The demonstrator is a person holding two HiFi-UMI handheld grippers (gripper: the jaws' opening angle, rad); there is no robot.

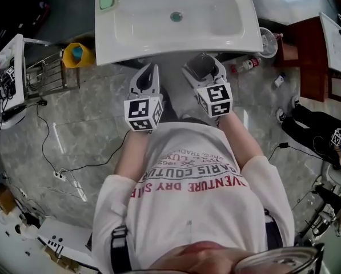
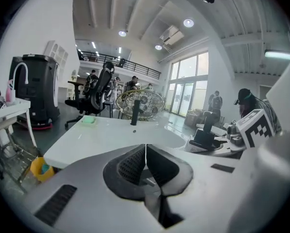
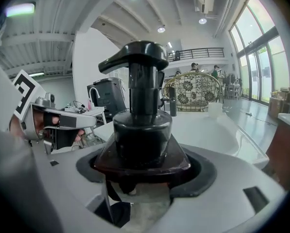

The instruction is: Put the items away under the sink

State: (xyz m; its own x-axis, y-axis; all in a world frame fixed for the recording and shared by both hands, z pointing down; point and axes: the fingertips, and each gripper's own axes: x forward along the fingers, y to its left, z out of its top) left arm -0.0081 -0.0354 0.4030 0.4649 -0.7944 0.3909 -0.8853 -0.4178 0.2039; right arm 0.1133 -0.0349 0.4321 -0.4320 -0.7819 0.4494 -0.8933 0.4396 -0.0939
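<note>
While the right tool (image 3: 142, 176) pinches a dark pump bottle (image 3: 141, 106), its pump head pointing away from the jaws, the left tool (image 2: 145, 160) is pressed together on nothing. Both hang just before the white sink (image 1: 124, 45). I judge the bottle is not yet stowed; the space beneath is hidden, and a small bottle (image 1: 247, 65) lying on the floor looks left to do
</note>
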